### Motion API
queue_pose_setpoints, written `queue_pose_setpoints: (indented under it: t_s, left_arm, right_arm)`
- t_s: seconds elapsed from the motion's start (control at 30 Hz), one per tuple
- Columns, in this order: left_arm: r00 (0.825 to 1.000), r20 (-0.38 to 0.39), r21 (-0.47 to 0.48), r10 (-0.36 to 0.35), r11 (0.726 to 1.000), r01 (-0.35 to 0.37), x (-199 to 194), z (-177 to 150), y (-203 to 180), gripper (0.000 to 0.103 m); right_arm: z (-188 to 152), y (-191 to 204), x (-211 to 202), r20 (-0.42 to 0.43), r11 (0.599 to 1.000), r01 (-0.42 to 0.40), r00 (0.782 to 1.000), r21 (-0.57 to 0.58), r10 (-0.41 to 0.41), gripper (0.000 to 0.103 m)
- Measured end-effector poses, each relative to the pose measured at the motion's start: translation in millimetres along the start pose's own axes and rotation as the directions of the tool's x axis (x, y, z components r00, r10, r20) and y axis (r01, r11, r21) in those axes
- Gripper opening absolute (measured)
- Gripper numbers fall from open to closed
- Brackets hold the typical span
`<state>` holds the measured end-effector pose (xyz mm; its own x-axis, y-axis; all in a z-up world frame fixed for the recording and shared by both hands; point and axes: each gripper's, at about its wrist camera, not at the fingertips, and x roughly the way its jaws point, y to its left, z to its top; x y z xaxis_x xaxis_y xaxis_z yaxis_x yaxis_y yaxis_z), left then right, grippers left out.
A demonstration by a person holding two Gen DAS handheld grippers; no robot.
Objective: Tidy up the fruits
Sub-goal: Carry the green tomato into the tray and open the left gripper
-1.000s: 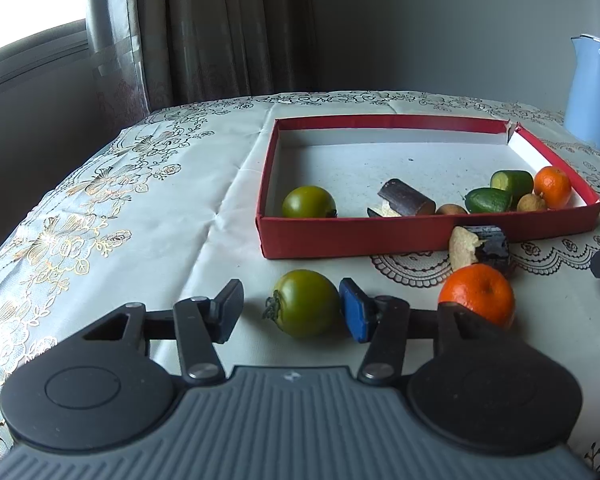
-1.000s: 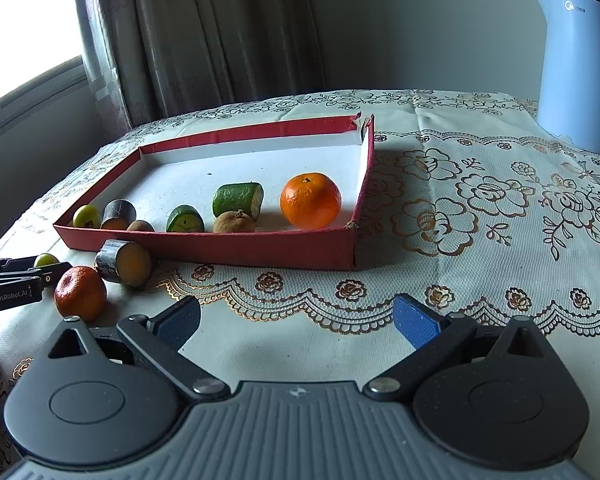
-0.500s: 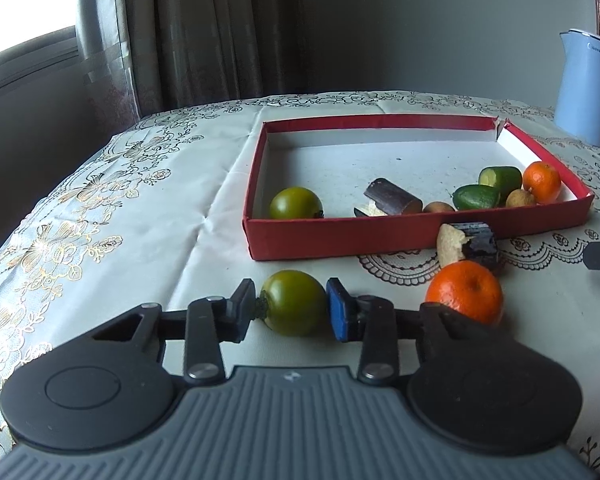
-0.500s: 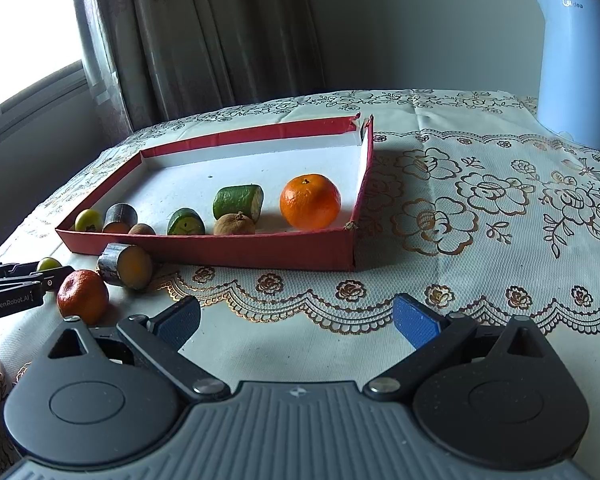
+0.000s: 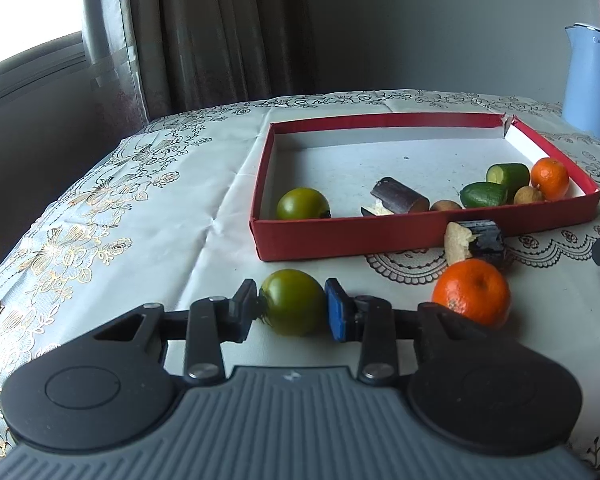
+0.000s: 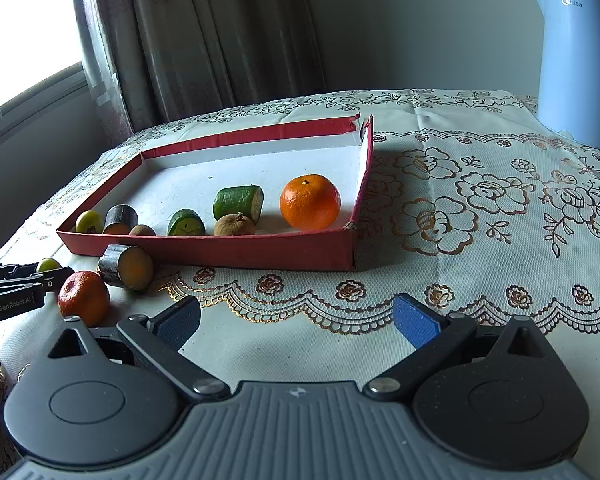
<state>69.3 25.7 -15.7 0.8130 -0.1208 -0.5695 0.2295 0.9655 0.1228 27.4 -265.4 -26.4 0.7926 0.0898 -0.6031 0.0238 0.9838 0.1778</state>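
Observation:
My left gripper (image 5: pixel 290 308) is shut on a green tomato (image 5: pixel 294 302), held in front of the red tray (image 5: pixel 380 236). An orange (image 5: pixel 474 291) and a dark sugarcane piece (image 5: pixel 476 240) lie on the cloth to its right. The tray holds another green tomato (image 5: pixel 302 204), a sugarcane piece (image 5: pixel 398 198), cucumber pieces (image 5: pixel 484 194), small brown fruits and an orange (image 5: pixel 550 178). My right gripper (image 6: pixel 296 322) is open and empty over the cloth, near the tray's front right corner (image 6: pixel 348 246). The left gripper shows in the right wrist view (image 6: pixel 50 274).
A blue kettle (image 6: pixel 576 68) stands at the back right of the table. The lace-patterned tablecloth (image 6: pixel 480 216) covers the table. Curtains (image 5: pixel 204 40) and a window are behind the left edge, where the table drops off.
My left gripper closed on the green tomato and lifted it slightly toward the tray. The right gripper stayed almost still.

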Motion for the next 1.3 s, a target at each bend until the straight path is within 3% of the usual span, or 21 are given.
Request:
queue_pose_setpoints:
  t_s: [0.8, 1.3]
  left_arm:
    - [0.999, -0.009, -0.032, 0.053, 0.998, -0.053, -2, 1, 1, 0.033]
    - [0.997, 0.069, -0.015, 0.023, 1.0, -0.022, -27, 26, -19, 0.033]
  right_arm:
    - [0, 0, 0, 0.0, 1.0, -0.001, 1.0, 0.0, 0.001, 0.103]
    - [0, 0, -1, 0.0, 1.0, -0.001, 1.0, 0.001, 0.001, 0.103]
